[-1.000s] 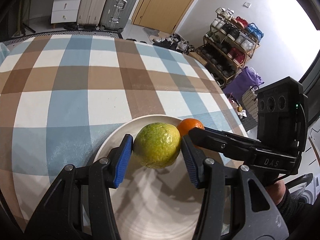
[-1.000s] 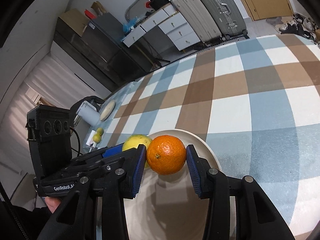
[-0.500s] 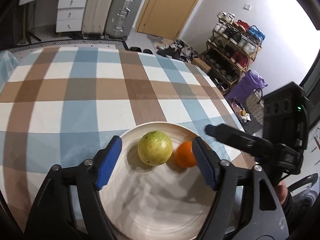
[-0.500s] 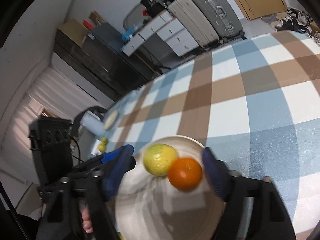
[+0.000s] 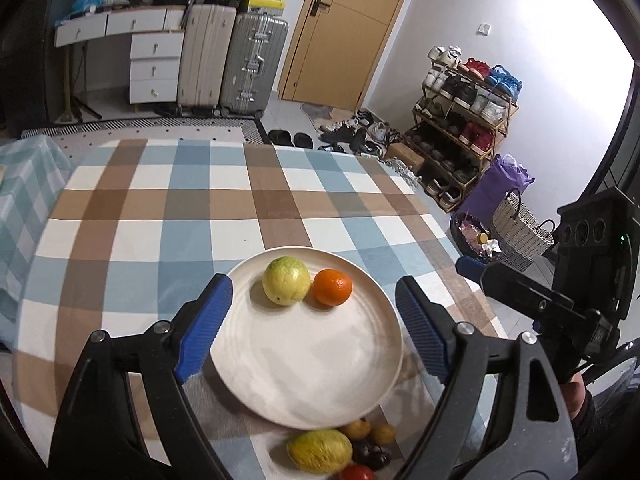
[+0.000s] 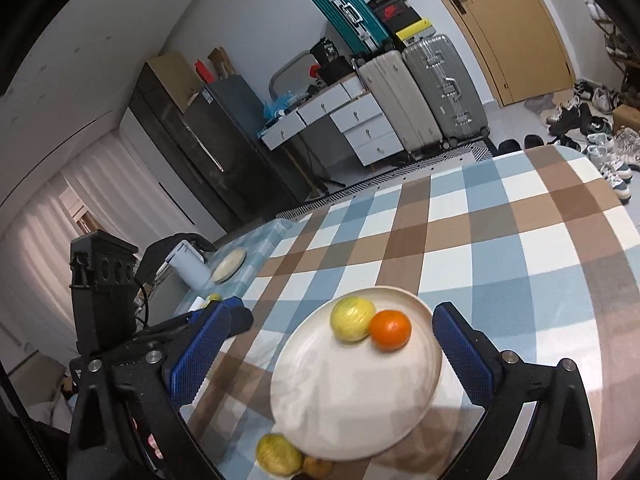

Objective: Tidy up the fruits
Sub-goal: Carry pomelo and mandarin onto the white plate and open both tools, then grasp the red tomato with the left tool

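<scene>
plate: we see the white plate on the checked worktop
fruit on plate: green-yellow fruit and orange touching, at its far side
left tongs: jaws opening, wide apart, we see nothing gripped
right tongs: jaws opening, very wide, holding nothing
loose fruit: we see a yellow fruit and small fruits beside the plate's near rim
</scene>
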The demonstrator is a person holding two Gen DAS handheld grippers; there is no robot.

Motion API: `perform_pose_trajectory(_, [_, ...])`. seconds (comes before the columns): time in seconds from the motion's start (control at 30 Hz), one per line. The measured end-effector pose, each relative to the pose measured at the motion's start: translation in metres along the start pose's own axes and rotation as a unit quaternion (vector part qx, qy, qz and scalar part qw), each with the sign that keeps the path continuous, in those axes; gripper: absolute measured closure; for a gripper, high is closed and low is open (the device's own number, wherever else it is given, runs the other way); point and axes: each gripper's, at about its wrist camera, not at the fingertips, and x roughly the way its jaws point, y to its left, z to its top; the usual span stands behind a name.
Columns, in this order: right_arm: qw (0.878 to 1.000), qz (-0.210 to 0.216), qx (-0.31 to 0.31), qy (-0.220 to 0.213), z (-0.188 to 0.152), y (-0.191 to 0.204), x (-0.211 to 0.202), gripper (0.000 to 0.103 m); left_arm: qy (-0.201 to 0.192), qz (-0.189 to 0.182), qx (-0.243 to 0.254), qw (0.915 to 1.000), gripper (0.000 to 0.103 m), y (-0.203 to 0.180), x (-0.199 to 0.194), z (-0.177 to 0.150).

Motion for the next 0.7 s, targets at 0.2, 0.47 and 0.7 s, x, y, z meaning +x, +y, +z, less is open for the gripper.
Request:
perform_pose_trajectory(0.2, [0.999, -0.012, -0.018, -0.024, -0.023, 0.02, -0.036, 0.0, -0.025, 0.019, 0.018, 0.9994, 0.011, -0.019, -0.043, -0.024])
perform_pose_trajectory(0.47, [0.997, -0.03, -0.062, -0.033, -0.058, 0.051, -0.07, 0.0, -0.059, 0.028, 0.037, 0.9972, 0.001, -0.04, -0.096, -0.067])
perform_pose_trajectory(0.7, [0.995, -0.052, -0.071, -0.043, -0.088, 0.066, -0.09, 0.0, -0.045, 0.025, 0.028, 0.9983, 0.001, -0.043, -0.122, -0.105])
